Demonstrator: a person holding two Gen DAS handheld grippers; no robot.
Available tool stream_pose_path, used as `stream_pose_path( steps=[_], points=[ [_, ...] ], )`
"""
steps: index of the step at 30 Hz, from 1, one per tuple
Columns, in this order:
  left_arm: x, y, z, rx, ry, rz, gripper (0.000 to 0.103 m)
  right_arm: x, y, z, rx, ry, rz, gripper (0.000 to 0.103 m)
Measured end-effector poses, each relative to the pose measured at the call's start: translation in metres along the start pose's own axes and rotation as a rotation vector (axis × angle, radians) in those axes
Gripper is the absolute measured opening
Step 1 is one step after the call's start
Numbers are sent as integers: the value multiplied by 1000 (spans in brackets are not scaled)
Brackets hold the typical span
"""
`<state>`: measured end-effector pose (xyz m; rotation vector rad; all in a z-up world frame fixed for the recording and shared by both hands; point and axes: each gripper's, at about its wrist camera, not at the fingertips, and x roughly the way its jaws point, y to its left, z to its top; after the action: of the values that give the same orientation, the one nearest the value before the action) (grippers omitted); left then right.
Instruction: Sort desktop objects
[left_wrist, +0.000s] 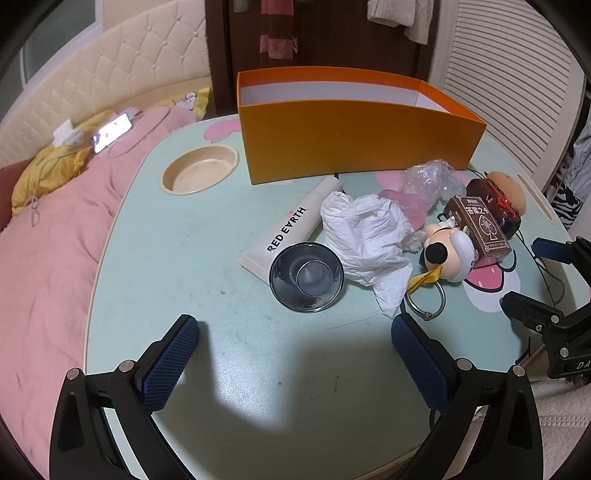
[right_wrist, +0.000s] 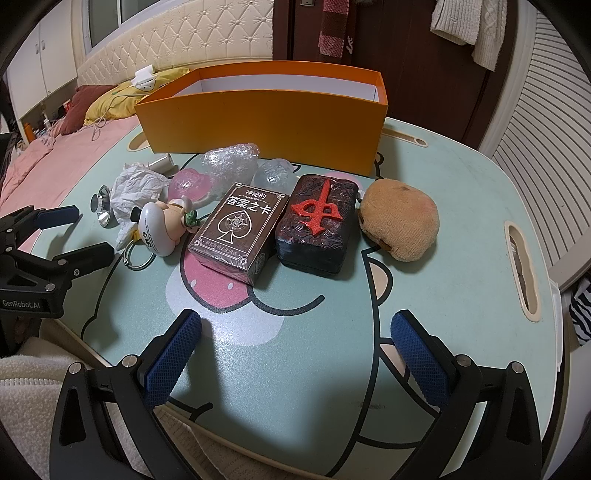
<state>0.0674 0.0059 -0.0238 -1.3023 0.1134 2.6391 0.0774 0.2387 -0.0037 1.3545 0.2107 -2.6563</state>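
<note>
Left wrist view — mint cartoon lap table (left_wrist: 155, 229) on pink bedding (left_wrist: 48, 236); both grippers spread, empty.

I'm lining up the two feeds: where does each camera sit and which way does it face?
Left wrist: on the left tool, facing the metal funnel, crumpled tissue and orange box; the right tool shows at right.
Right wrist: on the right tool, facing the card box and mahjong block; the left tool shows at left.
Shared: orange box, card box.
</note>
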Motion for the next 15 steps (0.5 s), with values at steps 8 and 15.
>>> stream_pose_path(
  steps=[8,15],
  points=[
    [0,0,1,0,0,-1,103,0,0,0,0,0,0,103],
    [0,0,1,1,0,-1,103,-1,1,-1,1,0,-1,103]
  ],
)
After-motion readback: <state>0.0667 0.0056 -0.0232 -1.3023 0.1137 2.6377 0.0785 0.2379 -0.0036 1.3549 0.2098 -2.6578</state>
